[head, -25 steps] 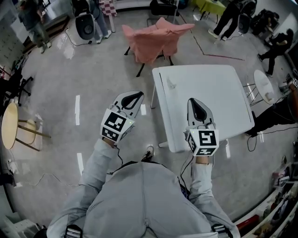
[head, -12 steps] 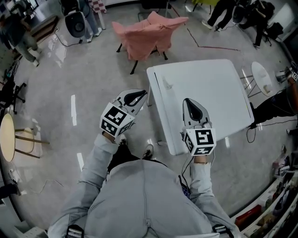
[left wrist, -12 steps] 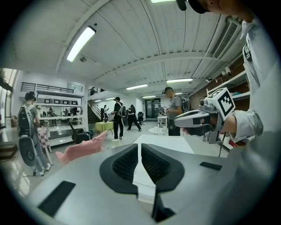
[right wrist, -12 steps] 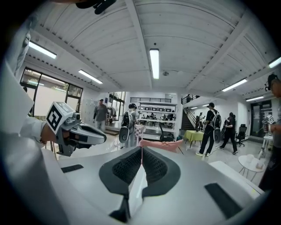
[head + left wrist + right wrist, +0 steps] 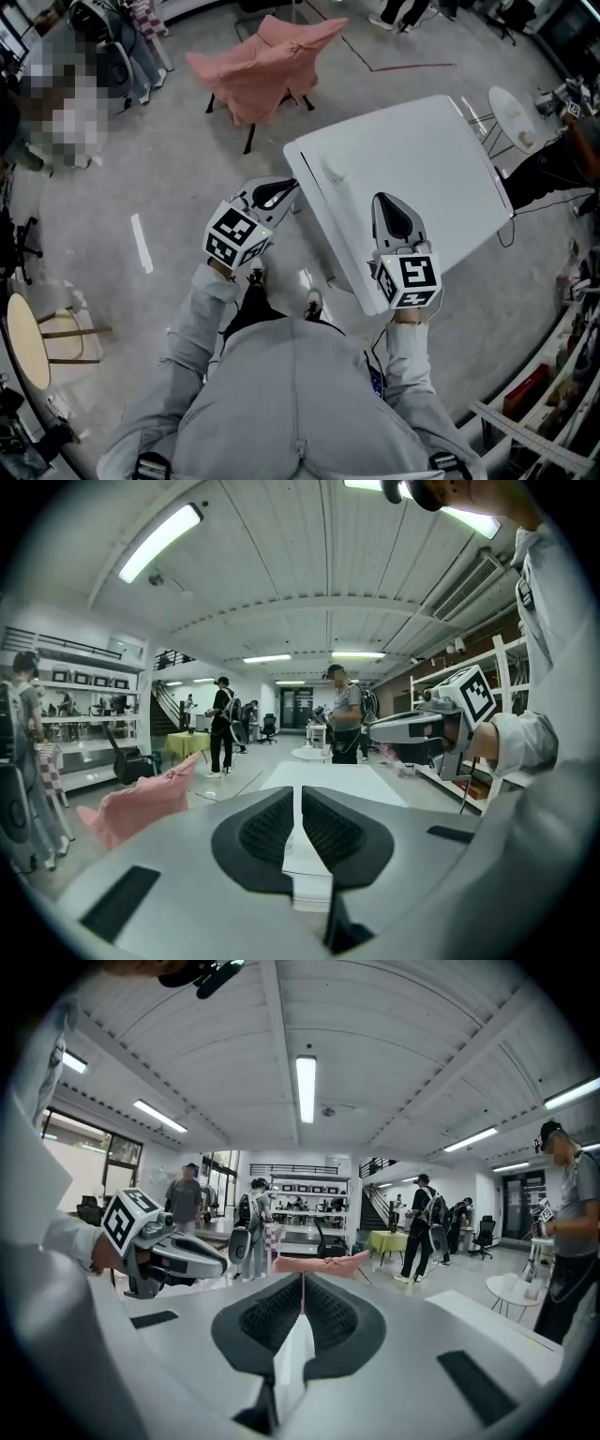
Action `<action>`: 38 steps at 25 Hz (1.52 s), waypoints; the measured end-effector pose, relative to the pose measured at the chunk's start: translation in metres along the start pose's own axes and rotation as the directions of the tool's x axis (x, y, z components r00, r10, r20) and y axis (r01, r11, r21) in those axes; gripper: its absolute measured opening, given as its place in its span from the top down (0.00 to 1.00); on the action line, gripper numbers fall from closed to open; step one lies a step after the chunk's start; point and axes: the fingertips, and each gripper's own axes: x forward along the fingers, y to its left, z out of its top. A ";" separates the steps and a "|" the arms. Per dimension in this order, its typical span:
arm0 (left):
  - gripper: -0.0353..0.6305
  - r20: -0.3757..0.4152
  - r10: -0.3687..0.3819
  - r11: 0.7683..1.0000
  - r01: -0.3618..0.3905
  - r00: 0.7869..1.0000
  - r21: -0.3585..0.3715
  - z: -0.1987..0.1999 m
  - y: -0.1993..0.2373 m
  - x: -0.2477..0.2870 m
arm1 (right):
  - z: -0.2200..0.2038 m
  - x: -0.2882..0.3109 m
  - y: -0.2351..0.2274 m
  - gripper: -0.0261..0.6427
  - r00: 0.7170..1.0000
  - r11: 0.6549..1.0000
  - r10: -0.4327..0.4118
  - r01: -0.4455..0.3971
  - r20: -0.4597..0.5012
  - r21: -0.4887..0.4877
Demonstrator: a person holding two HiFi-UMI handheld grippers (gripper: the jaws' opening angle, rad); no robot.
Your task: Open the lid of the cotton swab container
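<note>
Since a second ago the left gripper has swung in from over the floor, and its tip now sits just at the left edge of the white table; the table itself lies more slanted in the head view than it did; the right gripper is above the table's near edge, much as before.

Both grippers are empty; in the left gripper view the dark ribbed fingers stand together with only a hairline slit between them, through which the white tabletop shows; in the right gripper view the pads likewise meet, nothing between them.

A small pale container stands on the table near its left edge, ahead of both grippers and apart from them; it is too small to tell lid from body; in the gripper views the closed fingers largely mask that part of the table.

A pink cloth drapes a chair beyond the table, hiding its seat; shelving at lower right is cut off by the frame.
</note>
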 end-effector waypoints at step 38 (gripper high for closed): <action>0.58 -0.293 -0.612 0.778 0.626 0.735 -0.055 -0.122 0.074 0.182 | -0.082 0.083 -0.060 0.91 0.908 0.917 -0.351 0.383 -0.229 0.111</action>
